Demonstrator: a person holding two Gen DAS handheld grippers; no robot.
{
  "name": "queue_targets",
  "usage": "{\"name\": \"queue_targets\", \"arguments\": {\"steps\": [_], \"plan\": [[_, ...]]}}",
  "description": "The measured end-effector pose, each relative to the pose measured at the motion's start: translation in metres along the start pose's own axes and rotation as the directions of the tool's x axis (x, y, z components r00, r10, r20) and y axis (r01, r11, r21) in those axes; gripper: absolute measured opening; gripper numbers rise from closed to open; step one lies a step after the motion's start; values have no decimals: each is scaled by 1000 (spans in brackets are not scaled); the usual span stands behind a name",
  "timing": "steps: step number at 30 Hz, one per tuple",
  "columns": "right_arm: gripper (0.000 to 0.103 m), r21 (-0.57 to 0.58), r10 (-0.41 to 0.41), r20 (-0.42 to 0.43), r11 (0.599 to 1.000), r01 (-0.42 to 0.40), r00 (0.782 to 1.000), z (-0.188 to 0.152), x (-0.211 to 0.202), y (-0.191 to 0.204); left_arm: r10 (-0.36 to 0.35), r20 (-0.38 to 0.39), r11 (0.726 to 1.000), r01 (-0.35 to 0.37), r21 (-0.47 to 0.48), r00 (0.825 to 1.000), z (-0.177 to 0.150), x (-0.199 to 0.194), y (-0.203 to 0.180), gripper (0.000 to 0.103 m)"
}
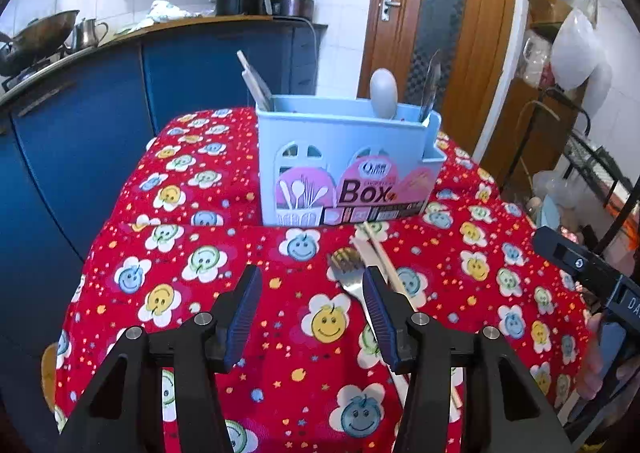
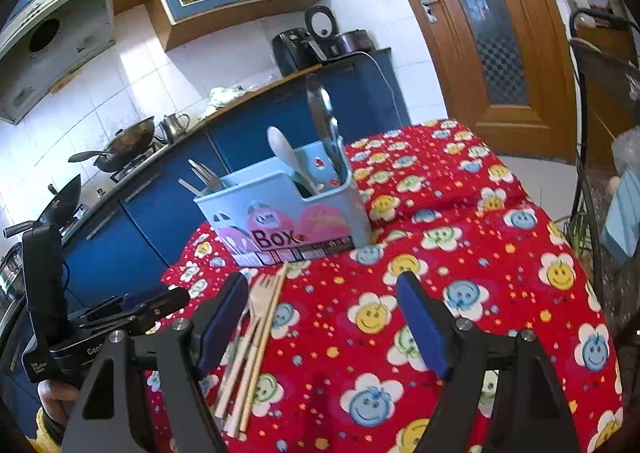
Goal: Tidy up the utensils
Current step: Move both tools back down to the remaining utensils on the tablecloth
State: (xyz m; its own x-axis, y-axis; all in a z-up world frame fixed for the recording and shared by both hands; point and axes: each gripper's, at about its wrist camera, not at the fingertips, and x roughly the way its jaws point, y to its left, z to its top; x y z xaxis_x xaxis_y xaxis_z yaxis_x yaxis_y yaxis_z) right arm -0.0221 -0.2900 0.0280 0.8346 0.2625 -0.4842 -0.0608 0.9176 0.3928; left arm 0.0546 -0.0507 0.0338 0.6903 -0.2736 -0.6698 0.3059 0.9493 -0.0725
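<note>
Two open grippers, left and right, hover before the blue utensil box, where a fork and chopsticks lie touching on the cloth; grabbing one risks dragging its neighbour.

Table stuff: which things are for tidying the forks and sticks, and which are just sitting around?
For the job: fork, chopsticks, blue utensil box, left gripper, right gripper.

Just around: wok, kettle, air fryer, door.
</note>
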Motion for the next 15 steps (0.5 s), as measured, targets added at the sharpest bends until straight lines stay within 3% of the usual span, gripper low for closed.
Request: {"name": "queue_targets", "arguments": {"steps": [15], "plan": [[79,69,-21,-60,997,26,998,-15,4,-26,-27,-134,1000,28,0,991,-10,34,-12,54]]}}
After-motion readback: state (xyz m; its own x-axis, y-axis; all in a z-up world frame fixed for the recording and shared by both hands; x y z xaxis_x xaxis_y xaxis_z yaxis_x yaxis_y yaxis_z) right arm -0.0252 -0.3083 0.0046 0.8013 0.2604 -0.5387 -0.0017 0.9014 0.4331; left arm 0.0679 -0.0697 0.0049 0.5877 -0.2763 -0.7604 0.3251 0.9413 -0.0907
